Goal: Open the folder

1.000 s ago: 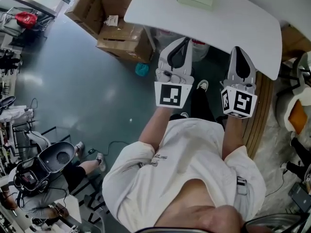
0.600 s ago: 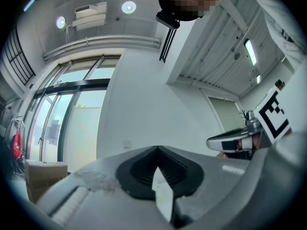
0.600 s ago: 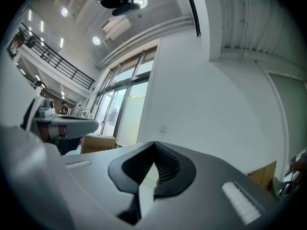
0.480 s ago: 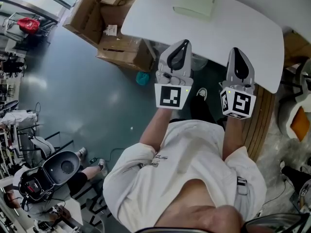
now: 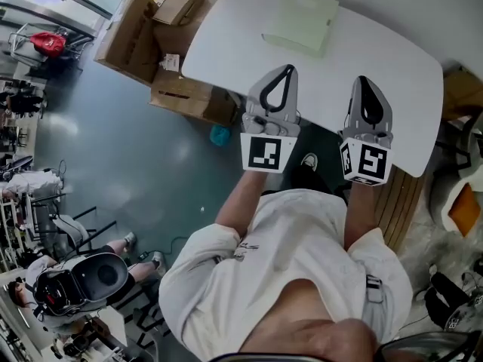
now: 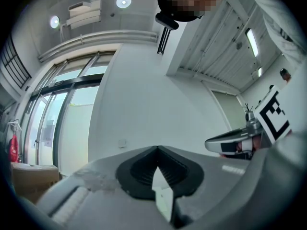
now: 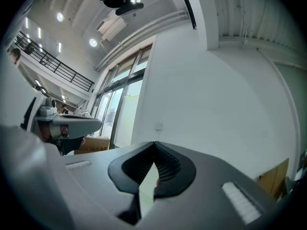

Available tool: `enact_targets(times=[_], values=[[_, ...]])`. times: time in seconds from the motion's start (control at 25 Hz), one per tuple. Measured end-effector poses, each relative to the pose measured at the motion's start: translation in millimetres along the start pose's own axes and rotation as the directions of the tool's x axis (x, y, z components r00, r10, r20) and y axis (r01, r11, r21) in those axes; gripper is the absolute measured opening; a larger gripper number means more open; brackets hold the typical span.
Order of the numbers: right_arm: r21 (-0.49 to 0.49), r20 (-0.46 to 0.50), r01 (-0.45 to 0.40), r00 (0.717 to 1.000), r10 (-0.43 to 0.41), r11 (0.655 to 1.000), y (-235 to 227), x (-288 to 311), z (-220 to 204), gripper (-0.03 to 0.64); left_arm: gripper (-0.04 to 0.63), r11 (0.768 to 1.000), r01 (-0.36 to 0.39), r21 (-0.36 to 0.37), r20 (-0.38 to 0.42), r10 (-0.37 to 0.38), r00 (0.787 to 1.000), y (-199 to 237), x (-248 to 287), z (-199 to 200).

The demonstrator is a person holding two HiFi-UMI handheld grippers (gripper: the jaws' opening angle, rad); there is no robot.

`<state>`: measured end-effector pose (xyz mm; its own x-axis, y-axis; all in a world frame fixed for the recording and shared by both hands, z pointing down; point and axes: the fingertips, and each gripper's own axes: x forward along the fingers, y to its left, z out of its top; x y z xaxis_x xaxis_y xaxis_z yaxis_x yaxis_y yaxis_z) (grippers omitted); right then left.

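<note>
Behind left gripper (image 5: 286,69), table (image 5: 226,36) edge.

In the head view the left gripper (image 5: 287,69) and right gripper (image 5: 361,80) cover part of the near rim of the worktop (image 5: 392,59), and their marker cubes (image 5: 266,151) hide the hands holding them. The folder (image 5: 302,19) is too small to show its fastening or opening edge.

Below you spreads a glossy grey-green floor (image 5: 113,149). A white table (image 5: 392,59) stands ahead of you, with cardboard boxes (image 5: 143,29) stacked at its left end. Tall windows (image 6: 62,123) adjoin a white wall (image 6: 144,114), and round ceiling lights (image 6: 123,2) glow overhead.
</note>
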<state>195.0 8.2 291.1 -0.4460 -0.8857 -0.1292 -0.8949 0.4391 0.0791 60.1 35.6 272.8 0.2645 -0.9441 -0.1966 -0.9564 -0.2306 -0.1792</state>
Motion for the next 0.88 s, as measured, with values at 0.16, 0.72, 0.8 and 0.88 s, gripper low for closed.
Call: enact_targets(times=[0.16, 0.72, 0.8, 0.88], values=[[0.008, 0.002, 0.002, 1.000, -0.002, 1.000, -33.9, 27.9, -4.9, 0.000, 0.000, 1.000, -0.001, 0.013, -0.004, 0.001, 1.000, -3.7, 44.0, -7.4], [0.051, -0.026, -0.014, 1.000, 0.016, 0.999, -81.4, 105.4, -40.9, 0.000, 0.000, 0.997, -0.007, 0.075, -0.048, 0.011, 0.999, 8.9, 130.3, -42.4], [0.051, -0.030, -0.015, 0.999, 0.016, 0.999, -82.2, 116.2, -45.5, 0.000, 0.000, 0.996, 0.004, 0.087, -0.048, 0.000, 0.999, 12.8, 139.3, -48.8], [0.051, -0.036, -0.007, 0.999, 0.009, 0.999, -82.8, 125.6, -52.4, 0.000, 0.000, 0.995, 0.022, 0.098, -0.056, -0.017, 0.998, 16.5, 147.4, -57.8]])
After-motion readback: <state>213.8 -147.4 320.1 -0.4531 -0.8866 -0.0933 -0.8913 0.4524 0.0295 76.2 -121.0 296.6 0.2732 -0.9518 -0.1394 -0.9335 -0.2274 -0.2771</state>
